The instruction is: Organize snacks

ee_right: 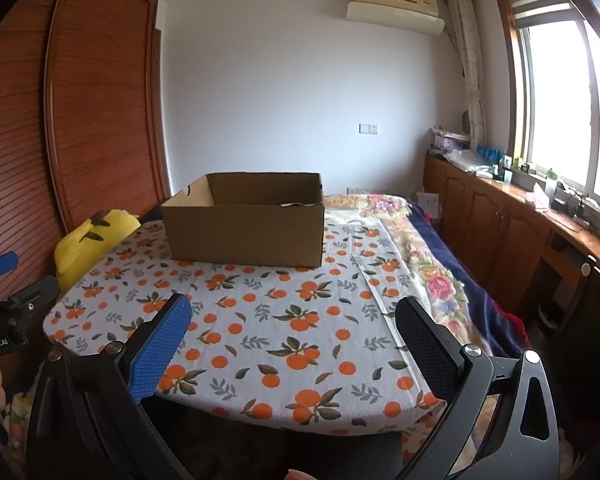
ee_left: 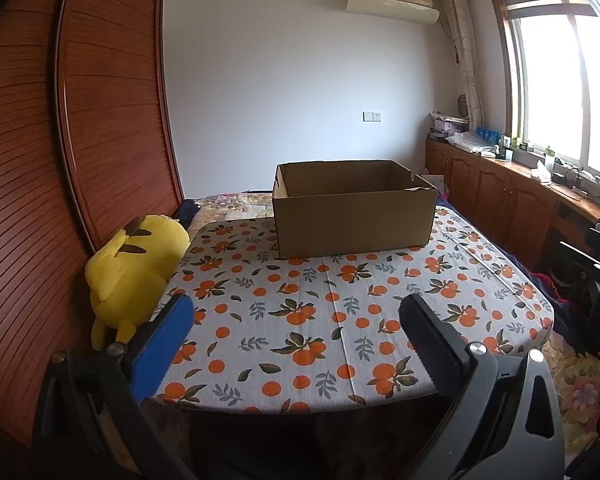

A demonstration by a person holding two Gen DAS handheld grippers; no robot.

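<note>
Both grippers, left gripper (ee_left: 296,344) and right gripper (ee_right: 292,344), released, empty; cardboard box (ee_left: 353,220) well beyond.

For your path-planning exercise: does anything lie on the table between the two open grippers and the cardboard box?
Nothing visible does. Only bare orange-print tablecloth lies between the left gripper, the right gripper and the cardboard box. The yellow plush toy sits off the table's left edge.

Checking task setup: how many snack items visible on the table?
0. Only the open cardboard box sits on the orange-print tablecloth; box floor hidden, so snacks may lie inside.
</note>
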